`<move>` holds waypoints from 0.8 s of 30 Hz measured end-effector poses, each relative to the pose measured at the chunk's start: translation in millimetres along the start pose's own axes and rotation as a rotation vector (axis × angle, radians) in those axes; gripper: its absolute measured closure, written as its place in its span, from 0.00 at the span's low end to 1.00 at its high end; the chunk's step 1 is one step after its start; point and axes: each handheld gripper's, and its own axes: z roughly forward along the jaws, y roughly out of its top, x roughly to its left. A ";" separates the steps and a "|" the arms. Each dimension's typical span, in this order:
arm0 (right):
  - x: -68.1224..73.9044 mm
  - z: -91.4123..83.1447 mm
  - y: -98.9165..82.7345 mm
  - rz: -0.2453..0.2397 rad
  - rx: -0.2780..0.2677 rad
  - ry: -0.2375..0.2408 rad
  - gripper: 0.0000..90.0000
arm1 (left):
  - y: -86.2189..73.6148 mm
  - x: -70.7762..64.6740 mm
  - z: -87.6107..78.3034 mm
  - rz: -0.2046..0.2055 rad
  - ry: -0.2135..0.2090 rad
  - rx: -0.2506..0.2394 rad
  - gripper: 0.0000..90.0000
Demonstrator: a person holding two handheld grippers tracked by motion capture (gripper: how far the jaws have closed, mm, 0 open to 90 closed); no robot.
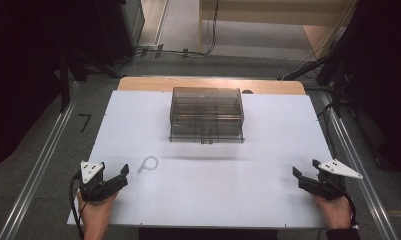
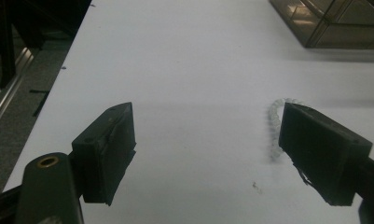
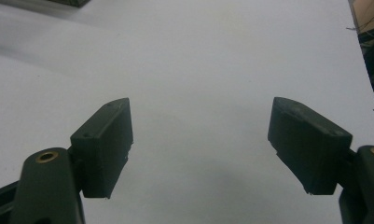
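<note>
On the white surface (image 1: 213, 190) lies a small ring of pale beads (image 1: 148, 164), about at the 8 o'clock side of the surface in the high view. It is loose on the surface and nothing touches it.

The left claw (image 1: 119, 176) sits at the lower left, held by a hand (image 1: 95, 210). The bead ring is just beside it, toward 1 o'clock from its tips. In the left gripper view the two black jaws stand wide apart with bare surface between them, so this claw is open and holds nothing. There the bead ring (image 2: 274, 122) lies on the surface behind the right-hand jaw, which hides a part of it.

The right claw (image 1: 304, 175) is at the lower right, held by the other hand (image 1: 335, 210), well apart from the bead ring. In the right gripper view its jaws are also spread wide over bare white surface; it is open and empty.

A clear plastic box (image 1: 207, 115) with compartments stands at the 12 o'clock side of the surface, well apart from both claws.
</note>
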 end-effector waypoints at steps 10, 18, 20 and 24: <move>0.2 -0.2 0.1 -0.003 -0.004 -0.002 0.23 | 0.5 -4.2 1.3 0.011 -0.012 -0.001 0.22; 0.6 -0.3 0.2 -0.003 -0.005 0.000 0.23 | 0.6 -6.2 4.4 0.015 -0.026 0.011 0.23; 0.6 -0.5 0.3 -0.003 -0.006 0.000 0.23 | 1.0 -7.6 5.3 0.018 -0.025 0.013 0.24; 0.9 -0.6 0.4 -0.005 -0.006 -0.001 0.23 | 1.5 -9.3 6.9 0.024 -0.029 0.016 0.24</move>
